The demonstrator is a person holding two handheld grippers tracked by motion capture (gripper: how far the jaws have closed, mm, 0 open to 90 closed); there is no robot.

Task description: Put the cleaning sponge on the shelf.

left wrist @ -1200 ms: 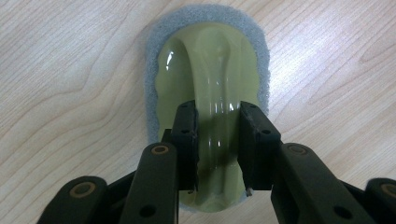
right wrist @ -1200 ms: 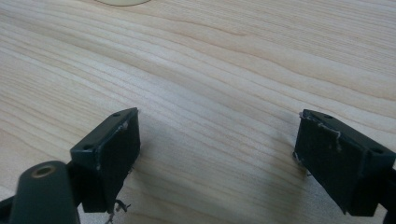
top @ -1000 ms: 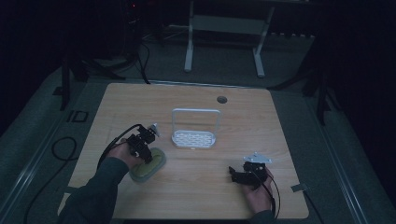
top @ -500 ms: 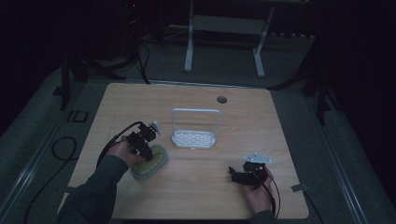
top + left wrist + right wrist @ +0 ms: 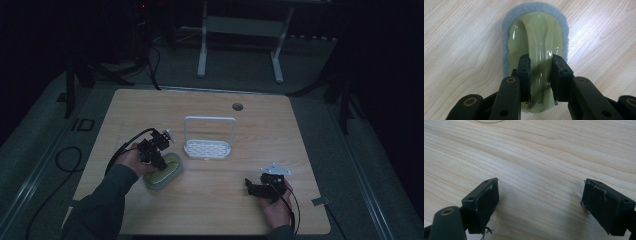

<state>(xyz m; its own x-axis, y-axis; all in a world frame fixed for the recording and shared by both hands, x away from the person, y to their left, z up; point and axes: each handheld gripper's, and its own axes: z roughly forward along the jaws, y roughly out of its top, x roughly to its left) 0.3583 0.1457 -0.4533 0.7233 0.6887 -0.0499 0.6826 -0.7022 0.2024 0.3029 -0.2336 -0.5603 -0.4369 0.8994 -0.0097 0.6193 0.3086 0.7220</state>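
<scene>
Pale green and glossy, the handle (image 5: 537, 45) of a scrubber (image 5: 162, 170) stands between the jaws of our left hand-held gripper (image 5: 541, 68). The jaws are narrow and press on both sides of this raised handle, so the left hand-held gripper (image 5: 156, 150) holds the scrubber. Under the handle we see the grey pad (image 5: 510, 17), which lies flat on the wooden counter (image 5: 456, 42) and reaches out beyond the jaw tips. In the high view the scrubber lies directly under this hand-held gripper, and a white rack (image 5: 208, 140) stands on the counter (image 5: 300, 130) near it, toward the far side.

Our right hand-held gripper (image 5: 260, 188) rests low over the counter, well apart from the scrubber and the rack. Its jaws are wide open and between them there is only bare wood (image 5: 541, 192). A round hole (image 5: 237, 107) is in the counter beyond the rack.
</scene>
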